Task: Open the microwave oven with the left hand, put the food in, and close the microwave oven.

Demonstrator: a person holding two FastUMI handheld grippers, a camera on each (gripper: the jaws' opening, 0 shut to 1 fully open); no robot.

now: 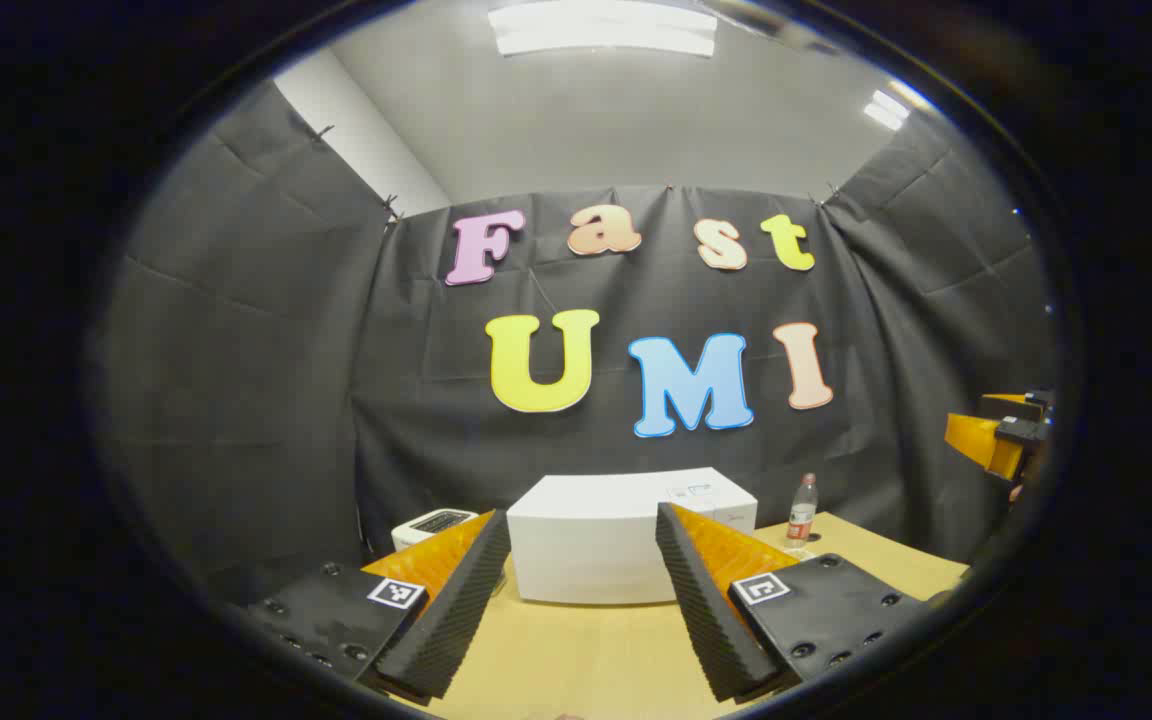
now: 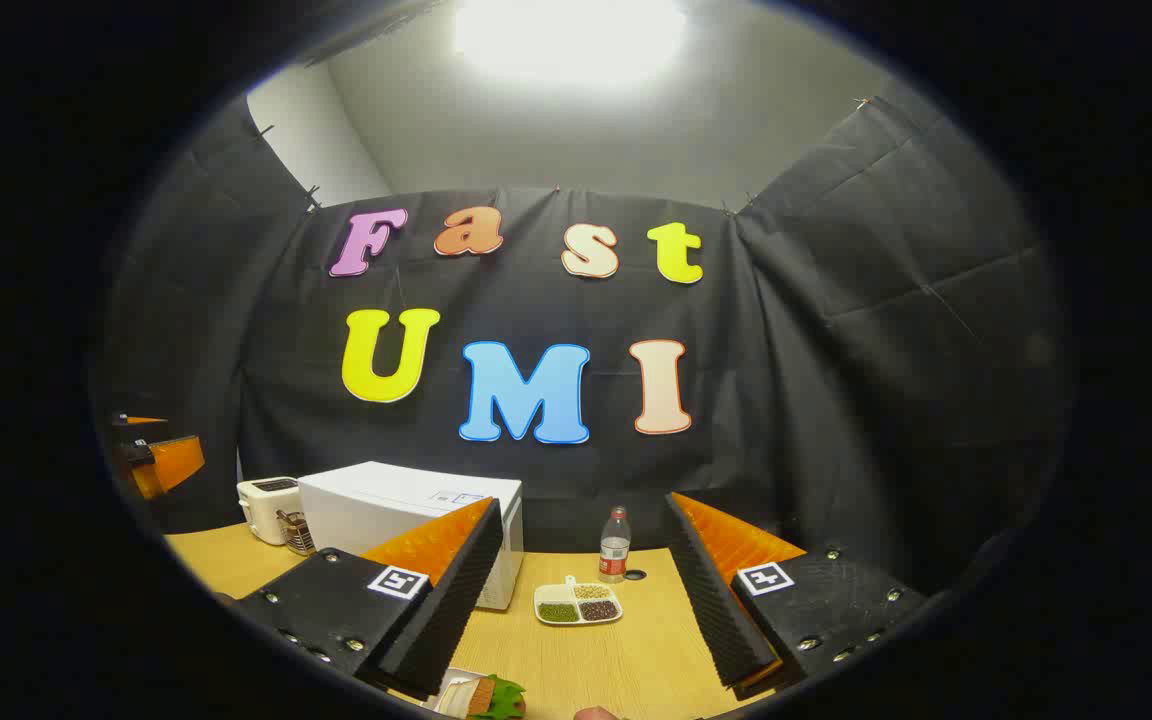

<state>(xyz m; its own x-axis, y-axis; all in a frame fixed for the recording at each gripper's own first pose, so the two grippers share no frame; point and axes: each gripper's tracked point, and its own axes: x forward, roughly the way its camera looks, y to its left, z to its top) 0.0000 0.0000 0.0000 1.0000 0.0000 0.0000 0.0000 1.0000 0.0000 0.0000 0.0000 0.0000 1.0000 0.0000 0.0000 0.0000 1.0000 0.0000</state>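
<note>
Left gripper view: microwave oven [image 1: 601,545] broadside, long axis crosswise, left tongs [image 1: 584,590] spread; right tongs [image 2: 578,600] spread.

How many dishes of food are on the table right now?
2. A divided dish sits mid-table in front of the bottle; a plate with a sandwich lies at the near edge by the right gripper. More may be hidden.

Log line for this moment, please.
left gripper: open, facing microwave | door shut | right gripper: open, empty | food plate on table

place: recording booth | cues: black cloth walls [image 2: 886,330], wooden table [image 2: 596,660], ceiling light [image 1: 604,28]
</note>
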